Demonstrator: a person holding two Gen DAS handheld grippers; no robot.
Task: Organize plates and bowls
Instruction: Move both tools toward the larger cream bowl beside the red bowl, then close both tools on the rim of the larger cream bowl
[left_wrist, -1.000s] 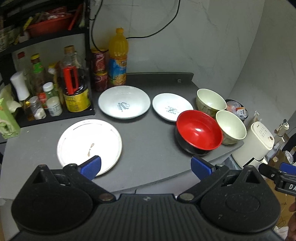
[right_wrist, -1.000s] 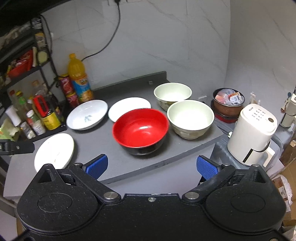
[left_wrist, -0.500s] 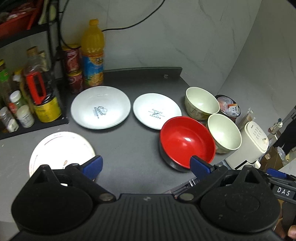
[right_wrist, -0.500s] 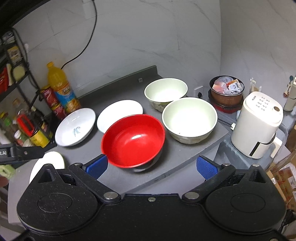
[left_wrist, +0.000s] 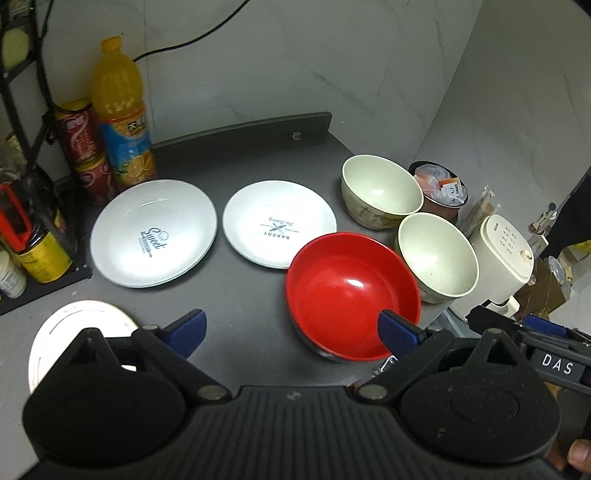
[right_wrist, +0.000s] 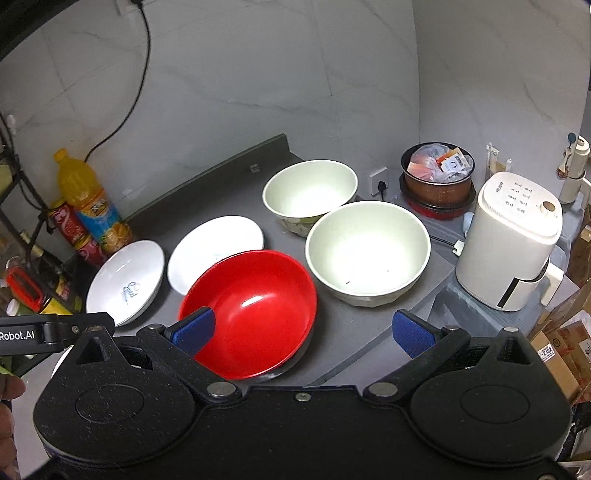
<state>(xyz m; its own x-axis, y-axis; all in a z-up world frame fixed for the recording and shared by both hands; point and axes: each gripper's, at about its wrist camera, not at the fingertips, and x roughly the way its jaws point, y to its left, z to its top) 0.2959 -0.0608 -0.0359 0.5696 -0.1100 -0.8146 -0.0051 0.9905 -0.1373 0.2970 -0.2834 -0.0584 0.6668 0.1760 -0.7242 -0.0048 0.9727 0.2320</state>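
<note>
On the grey counter (left_wrist: 243, 291) stand a red bowl (left_wrist: 351, 291) (right_wrist: 255, 306), two cream bowls (left_wrist: 436, 254) (left_wrist: 380, 188) (right_wrist: 367, 247) (right_wrist: 310, 192) and three white plates (left_wrist: 153, 230) (left_wrist: 279, 219) (left_wrist: 70, 328) (right_wrist: 125, 280) (right_wrist: 216, 249). My left gripper (left_wrist: 291, 330) hovers open above the counter's near edge, its right fingertip over the red bowl's near rim. My right gripper (right_wrist: 303, 330) is open too, its left fingertip over the red bowl's left side. Neither holds anything.
An orange juice bottle (left_wrist: 122, 110), red cans (left_wrist: 79, 140) and a rack of condiment jars (left_wrist: 29, 236) line the left. Right of the counter sit a brown pot of packets (right_wrist: 437, 177) and a white appliance (right_wrist: 511, 240). Cardboard boxes (right_wrist: 565, 343) lie low right.
Both grippers have moved rightward and closer to the bowls; the red bowl now sits under a fingertip in each view. The near-left plate has slid toward the left wrist frame's edge.
</note>
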